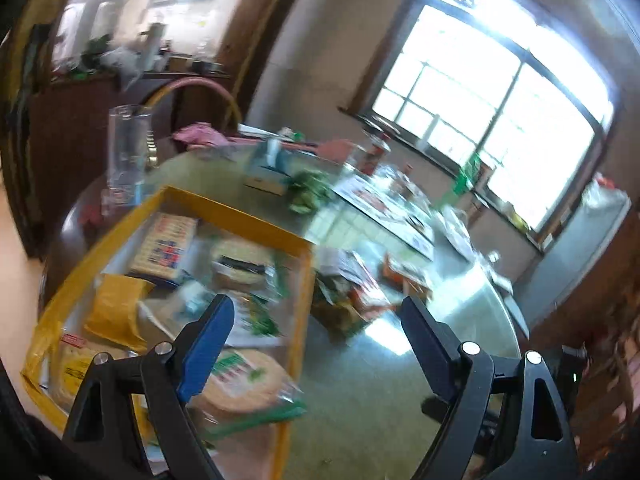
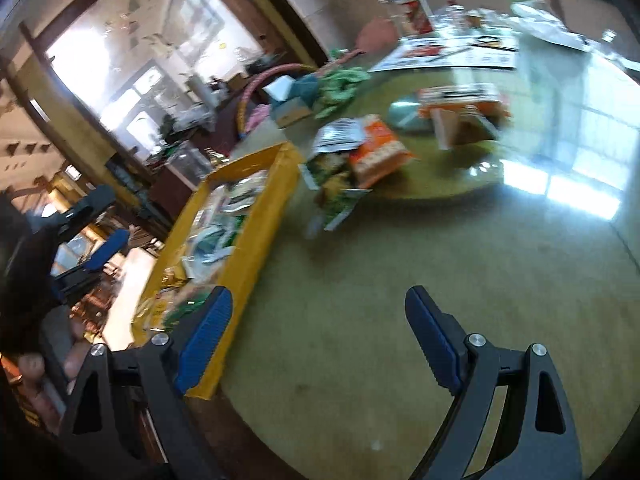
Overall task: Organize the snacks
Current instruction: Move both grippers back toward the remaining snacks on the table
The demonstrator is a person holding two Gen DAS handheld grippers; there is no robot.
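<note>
Lying on glass-topped table (image 2: 400, 280): yellow tray (image 2: 256, 240) at the edge, snack packets (image 2: 360, 152) just beside it, tissue box (image 1: 268, 172), green wrappers (image 1: 310, 192), papers (image 2: 452, 54) farther back.

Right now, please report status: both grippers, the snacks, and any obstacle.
Left gripper open, empty, over yellow tray. Right gripper open, empty, above bare table. Loose snack packets outside tray, beside it. Path clear.

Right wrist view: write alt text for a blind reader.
An open, empty gripper hovers over a green table. A yellow tray of snacks sits to its left, with loose snack packets beyond.
</note>
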